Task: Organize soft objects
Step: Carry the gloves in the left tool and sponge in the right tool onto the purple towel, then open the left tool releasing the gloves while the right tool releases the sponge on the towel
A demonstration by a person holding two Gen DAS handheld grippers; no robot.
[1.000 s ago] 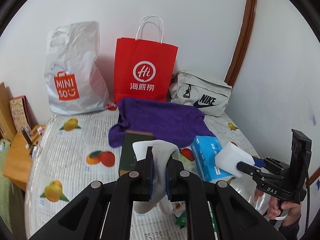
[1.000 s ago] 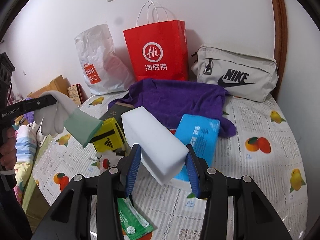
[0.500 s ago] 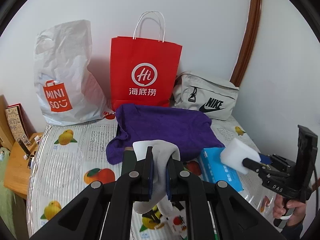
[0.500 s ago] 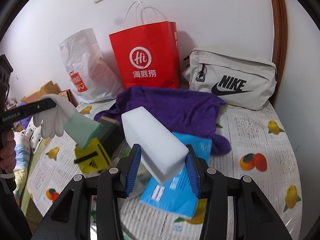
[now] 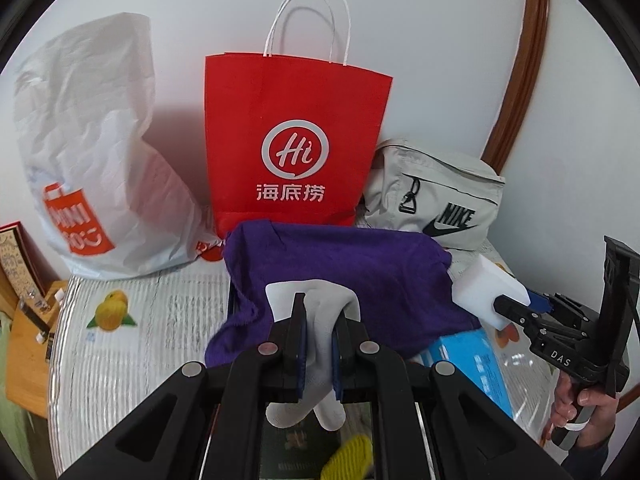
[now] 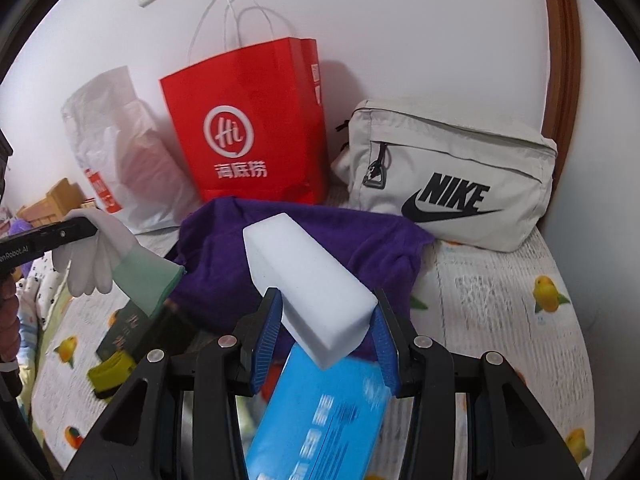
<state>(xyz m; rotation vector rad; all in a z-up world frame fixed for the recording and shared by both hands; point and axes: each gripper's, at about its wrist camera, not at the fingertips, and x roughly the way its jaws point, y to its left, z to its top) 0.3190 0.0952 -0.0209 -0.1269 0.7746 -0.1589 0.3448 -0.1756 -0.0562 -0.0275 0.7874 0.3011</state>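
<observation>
My left gripper (image 5: 319, 344) is shut on a white glove (image 5: 320, 320) with a pale green cuff, held above the bed; in the right wrist view the glove (image 6: 116, 264) hangs at the left. My right gripper (image 6: 326, 332) is shut on a white foam block (image 6: 308, 284), which also shows at the right in the left wrist view as the foam block (image 5: 486, 298). Beneath both lies a purple towel (image 5: 352, 276) spread on the bed. Behind the towel stands a red paper bag (image 5: 292, 148) against the wall.
A white plastic shopping bag (image 5: 92, 168) stands left of the red bag, a beige Nike pouch (image 6: 448, 184) to its right. A blue tissue pack (image 6: 320, 420), a dark green booklet (image 6: 124, 332) and a yellow item (image 6: 108, 372) lie on the fruit-print sheet (image 6: 500, 300). A wooden stand (image 5: 28, 344) is at the left.
Both grippers have moved forward toward the wall and the bags, still carrying the glove and the foam block. The bags and towel now look larger and closer.
</observation>
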